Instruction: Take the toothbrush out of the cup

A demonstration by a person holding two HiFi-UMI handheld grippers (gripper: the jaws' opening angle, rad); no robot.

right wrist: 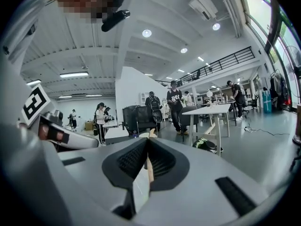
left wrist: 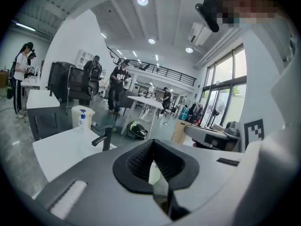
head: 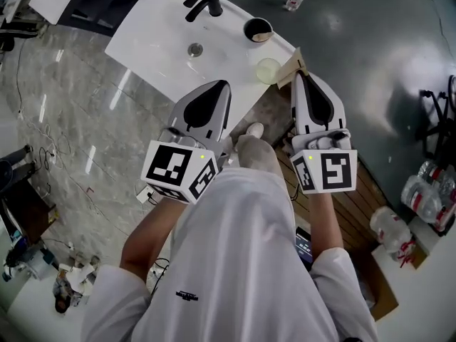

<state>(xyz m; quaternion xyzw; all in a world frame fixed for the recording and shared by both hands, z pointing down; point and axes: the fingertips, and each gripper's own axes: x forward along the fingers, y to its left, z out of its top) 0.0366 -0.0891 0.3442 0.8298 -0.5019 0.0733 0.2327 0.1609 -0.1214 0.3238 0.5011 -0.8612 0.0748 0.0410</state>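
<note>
Black ribbed pads (left wrist: 138,162) of the left gripper (left wrist: 153,145) meet at their tips, with nothing between them. The right gripper (right wrist: 147,142) is the same: its ribbed pads (right wrist: 131,160) are pressed together and empty. Both have smooth grey shells and are held side by side close to the person's white shirt, clear of everything. Ahead lies a glossy white counter (head: 160,30) with a black faucet (head: 203,0) and a round metal drain (head: 195,49). A dark cup (head: 258,28) stands at its right edge, and a pale strip (head: 263,38) at its rim is too small to identify as the toothbrush. A clear yellowish cup (head: 268,70) sits at the near right corner, near the right gripper's tips.
</note>
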